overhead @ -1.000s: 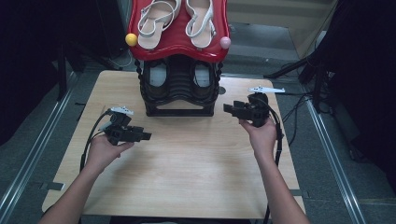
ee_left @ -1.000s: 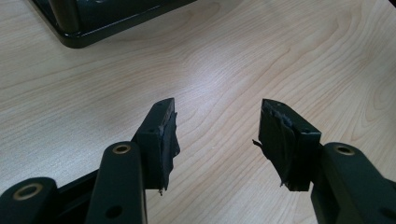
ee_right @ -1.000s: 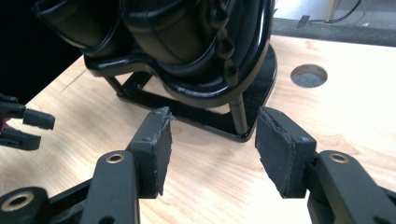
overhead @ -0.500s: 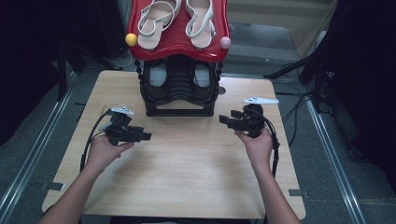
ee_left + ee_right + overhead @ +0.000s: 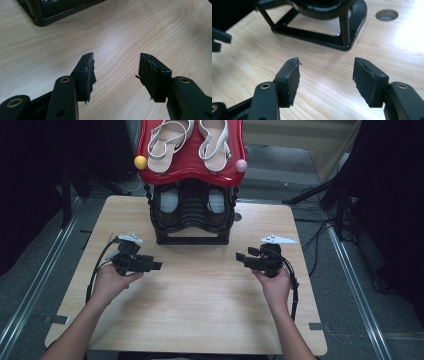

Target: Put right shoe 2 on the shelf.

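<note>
Right gripper [image 5: 241, 256] lower; jaws opened, empty.

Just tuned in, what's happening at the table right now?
A person holds a gripper in each hand over the wooden table, in front of a black shoe rack with a red top shelf carrying a pair of white sandals. The left gripper and the right gripper are both open, with nothing between the jaws. The right one has just opened. No shoe is being touched.

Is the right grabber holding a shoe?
No, the right gripper has open jaws with bare table between them; the sandals sit on the rack.
</note>
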`<state>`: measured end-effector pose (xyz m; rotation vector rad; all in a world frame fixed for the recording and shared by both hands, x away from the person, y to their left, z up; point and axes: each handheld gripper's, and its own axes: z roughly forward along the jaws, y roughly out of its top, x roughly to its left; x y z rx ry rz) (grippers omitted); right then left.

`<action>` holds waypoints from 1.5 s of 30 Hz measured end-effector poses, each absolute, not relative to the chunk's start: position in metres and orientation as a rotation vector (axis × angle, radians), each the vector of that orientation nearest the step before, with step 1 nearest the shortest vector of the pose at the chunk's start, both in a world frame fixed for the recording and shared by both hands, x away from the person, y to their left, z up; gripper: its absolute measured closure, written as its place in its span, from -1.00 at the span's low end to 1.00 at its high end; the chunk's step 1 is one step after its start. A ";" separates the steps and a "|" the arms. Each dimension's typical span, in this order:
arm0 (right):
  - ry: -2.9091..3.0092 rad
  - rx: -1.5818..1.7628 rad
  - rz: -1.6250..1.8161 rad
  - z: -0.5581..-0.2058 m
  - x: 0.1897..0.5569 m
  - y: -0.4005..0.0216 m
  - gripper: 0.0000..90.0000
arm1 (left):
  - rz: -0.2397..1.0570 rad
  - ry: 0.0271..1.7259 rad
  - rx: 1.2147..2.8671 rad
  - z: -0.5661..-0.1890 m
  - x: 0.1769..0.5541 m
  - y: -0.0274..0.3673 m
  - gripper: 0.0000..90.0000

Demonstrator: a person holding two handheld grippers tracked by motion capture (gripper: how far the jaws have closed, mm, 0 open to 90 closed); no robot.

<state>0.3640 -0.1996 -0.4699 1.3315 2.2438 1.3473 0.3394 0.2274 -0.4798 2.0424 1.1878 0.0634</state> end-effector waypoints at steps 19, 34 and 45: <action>2.205 1.357 1.275 -0.488 0.366 -0.205 -0.12 | 0.090 1.187 2.043 -0.484 0.342 0.229 0.01; 2.196 1.396 1.299 -0.491 0.366 -0.213 -0.13 | 0.091 1.177 2.046 -0.486 0.343 0.226 -0.01; 2.213 1.410 1.292 -0.494 0.367 -0.214 -0.16 | 0.110 1.191 2.034 -0.489 0.344 0.224 -0.08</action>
